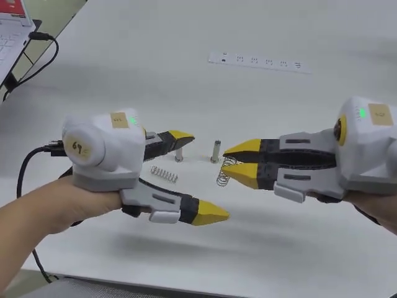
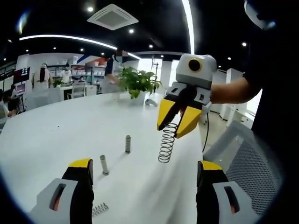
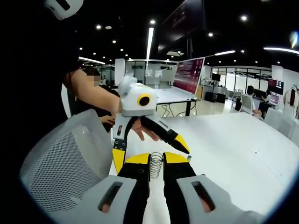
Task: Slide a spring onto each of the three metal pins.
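The right gripper point(image 1: 231, 164) pinches a spring point(image 1: 224, 175) between narrow jaws (it hangs free), just right of the tall pin point(image 1: 216, 151). The left gripper point(image 1: 206, 176) is wide open and empty, left of that pin, near a second spring point(image 1: 164, 174) on the bare table point(image 1: 279, 248).

Table point(image 1: 155, 37): white, smooth, low satin sheen.
Left gripper point(image 1: 203, 176), right gripper point(image 1: 228, 162): moulded plastic; matt white and grey shells, black inner parts, yellow tips with a slight gloss.
Labels point(image 1: 119, 120) on the shells: tan paper, matt.
Spring point(image 1: 223, 179), loose spring point(image 1: 164, 174): bare silver-coloured metal wire, bright and shiny.
Pins point(image 1: 216, 151): metal, dull grey, smooth.
Power strip point(image 1: 257, 62): white plastic, matt.
Cable point(image 1: 22, 174): black, rubbery-looking sheath.
Chair back point(image 2: 247, 168): grey woven mesh, open and coarse.
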Demonstrator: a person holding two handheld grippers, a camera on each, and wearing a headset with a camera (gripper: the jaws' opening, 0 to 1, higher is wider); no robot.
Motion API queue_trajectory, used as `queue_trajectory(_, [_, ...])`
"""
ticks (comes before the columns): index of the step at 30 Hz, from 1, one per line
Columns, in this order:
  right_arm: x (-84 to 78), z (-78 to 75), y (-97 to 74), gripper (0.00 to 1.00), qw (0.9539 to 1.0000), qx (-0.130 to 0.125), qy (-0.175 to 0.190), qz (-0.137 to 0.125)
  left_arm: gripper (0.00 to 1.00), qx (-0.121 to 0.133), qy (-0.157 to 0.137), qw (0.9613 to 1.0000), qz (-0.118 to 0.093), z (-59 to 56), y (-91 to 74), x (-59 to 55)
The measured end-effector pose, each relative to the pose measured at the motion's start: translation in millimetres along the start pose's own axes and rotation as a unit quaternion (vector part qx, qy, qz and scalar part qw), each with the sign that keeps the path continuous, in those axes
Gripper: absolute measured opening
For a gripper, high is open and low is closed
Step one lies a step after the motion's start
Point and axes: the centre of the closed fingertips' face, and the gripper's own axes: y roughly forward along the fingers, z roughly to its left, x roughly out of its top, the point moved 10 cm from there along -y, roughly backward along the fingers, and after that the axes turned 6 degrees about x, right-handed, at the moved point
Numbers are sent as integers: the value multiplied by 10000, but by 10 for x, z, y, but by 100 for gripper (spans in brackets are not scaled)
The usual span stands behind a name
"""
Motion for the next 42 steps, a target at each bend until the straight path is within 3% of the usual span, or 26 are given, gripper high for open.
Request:
queue_trajectory(4, [-6,-12,1,7,10000,-32,12,-10,98,153,10,9999,-23,27,-22,-1])
queue_trajectory(30, [-52,-77,-16,7,9996,-259,9,106,98,721,0,9974,27,227,-387,-108])
queue_trajectory(42, [-96,-141,-23,7,9990,-386,1,230,98,996,-10,9948,212,282,-616,-258])
